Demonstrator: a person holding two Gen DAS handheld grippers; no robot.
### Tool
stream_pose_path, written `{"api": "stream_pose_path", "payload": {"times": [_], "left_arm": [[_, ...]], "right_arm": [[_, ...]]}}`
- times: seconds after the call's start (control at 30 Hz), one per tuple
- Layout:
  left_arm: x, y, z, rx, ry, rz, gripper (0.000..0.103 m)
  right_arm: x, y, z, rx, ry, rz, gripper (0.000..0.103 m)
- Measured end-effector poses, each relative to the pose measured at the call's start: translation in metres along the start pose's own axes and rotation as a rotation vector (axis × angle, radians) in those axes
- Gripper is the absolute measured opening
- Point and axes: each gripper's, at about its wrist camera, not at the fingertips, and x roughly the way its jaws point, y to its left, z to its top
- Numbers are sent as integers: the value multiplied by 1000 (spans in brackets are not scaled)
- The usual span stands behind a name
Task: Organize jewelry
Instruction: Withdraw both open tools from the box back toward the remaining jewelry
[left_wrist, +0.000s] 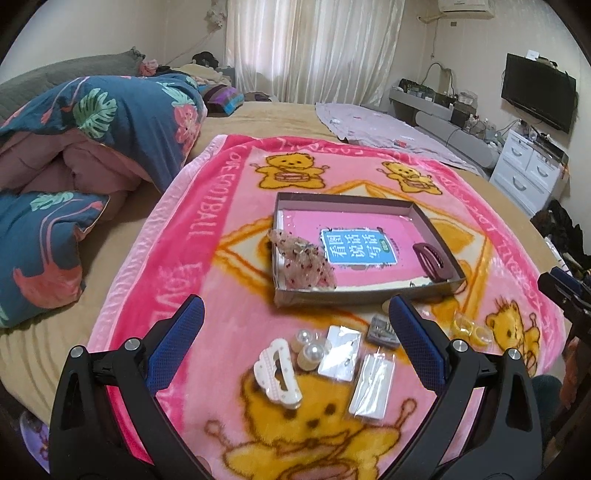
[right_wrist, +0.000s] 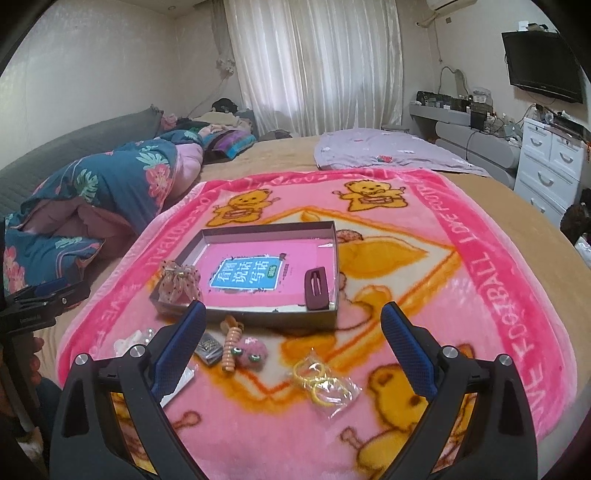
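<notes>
A shallow grey box (left_wrist: 347, 202) (right_wrist: 334, 258) with a pink bottom lies on the pink bear blanket. Inside it sit a dotted mesh bow (left_wrist: 306, 262) (right_wrist: 180, 282) and a maroon hair clip (left_wrist: 430, 260) (right_wrist: 317, 288). My left gripper (left_wrist: 295, 314) is open above a white claw clip (left_wrist: 277, 373), two pearl pieces (left_wrist: 308, 345), two clear packets (left_wrist: 371, 384) and a grey clip (left_wrist: 382, 328). My right gripper (right_wrist: 293, 317) is open above a pink fuzzy tie (right_wrist: 248, 350), a spiral tie (right_wrist: 232, 341) and a bag of yellow bands (right_wrist: 325, 380) (left_wrist: 469, 328).
The blanket (left_wrist: 177, 236) (right_wrist: 498, 295) covers a tan bed. A folded floral duvet (left_wrist: 92, 147) (right_wrist: 103, 199) lies left, a lilac sheet (left_wrist: 376, 129) at the back. White drawers (right_wrist: 550, 166) and a TV (right_wrist: 541, 62) stand right. Each gripper shows at the other view's edge.
</notes>
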Motion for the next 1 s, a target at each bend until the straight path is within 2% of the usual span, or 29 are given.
{"api": "stream_pose_path", "payload": {"times": [0.47,1.0], "left_arm": [[1,9,-30,13,63,32,94],[30,25,-70,25,200,79,94]], "right_arm": [[-4,10,-25,-45,61,18,95],[17,42,-58,-119,168,83,95]]}}
